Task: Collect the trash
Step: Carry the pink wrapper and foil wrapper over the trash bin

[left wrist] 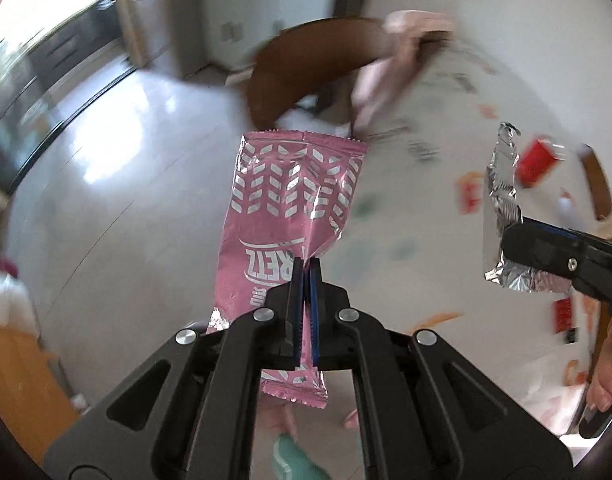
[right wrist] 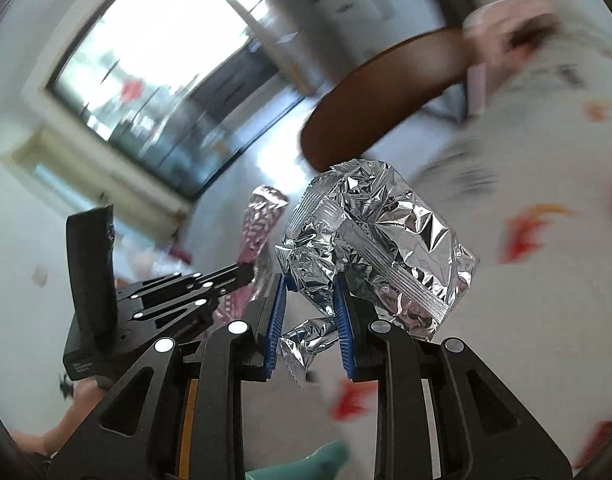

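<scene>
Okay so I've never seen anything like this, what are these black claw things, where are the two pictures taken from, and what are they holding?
No robot here: a person carries a hand-held two-finger gripper in each hand, each with a wide-angle camera looking along its fingers. That bends the edges of the picture, and the background is blurred.

The left camera's picture shows the left gripper, its jaws shut on a pink snack wrapper. At its right edge you see the right gripper from the side.

The right camera's picture shows the right gripper's blue pads pinching a crumpled silver foil wrapper. To its left is the left gripper with the pink wrapper.

Behind is a pale floor, a brown round tabletop and a patterned white cloth with red scraps, too blurred to identify.
</scene>
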{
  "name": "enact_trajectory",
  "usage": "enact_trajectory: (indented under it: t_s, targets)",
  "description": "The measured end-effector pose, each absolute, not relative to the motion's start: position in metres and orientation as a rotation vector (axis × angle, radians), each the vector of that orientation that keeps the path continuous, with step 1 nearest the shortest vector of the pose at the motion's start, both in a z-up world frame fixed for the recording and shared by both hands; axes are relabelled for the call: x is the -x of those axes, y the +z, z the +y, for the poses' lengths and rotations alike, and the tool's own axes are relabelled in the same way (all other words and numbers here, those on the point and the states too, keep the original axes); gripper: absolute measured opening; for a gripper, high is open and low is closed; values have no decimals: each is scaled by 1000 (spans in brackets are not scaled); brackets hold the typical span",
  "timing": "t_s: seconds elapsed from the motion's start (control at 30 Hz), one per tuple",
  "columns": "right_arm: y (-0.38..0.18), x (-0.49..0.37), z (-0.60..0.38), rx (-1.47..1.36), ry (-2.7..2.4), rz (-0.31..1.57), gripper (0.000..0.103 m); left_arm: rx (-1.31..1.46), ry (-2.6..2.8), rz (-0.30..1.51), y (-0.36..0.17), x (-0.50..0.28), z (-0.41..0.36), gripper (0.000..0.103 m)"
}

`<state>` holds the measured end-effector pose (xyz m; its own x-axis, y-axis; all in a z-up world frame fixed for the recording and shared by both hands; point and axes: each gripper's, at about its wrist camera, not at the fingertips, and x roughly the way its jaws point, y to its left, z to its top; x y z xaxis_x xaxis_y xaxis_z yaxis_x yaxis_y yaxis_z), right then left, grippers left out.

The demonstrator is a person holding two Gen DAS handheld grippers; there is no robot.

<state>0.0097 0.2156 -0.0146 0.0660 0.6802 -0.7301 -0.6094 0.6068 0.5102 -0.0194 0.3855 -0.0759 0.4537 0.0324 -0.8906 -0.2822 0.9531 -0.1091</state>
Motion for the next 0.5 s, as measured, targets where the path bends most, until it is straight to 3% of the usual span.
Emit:
enact_trajectory:
  t_s: [0.23, 0.5]
  targets:
    - [-91, 55, 378, 42, 1128, 1342, 25, 385, 388, 1222, -158, 102, 513, 1]
    - [-249, 117, 463, 232, 1098, 1653, 25, 530, 437, 1409, -303, 166, 569, 1]
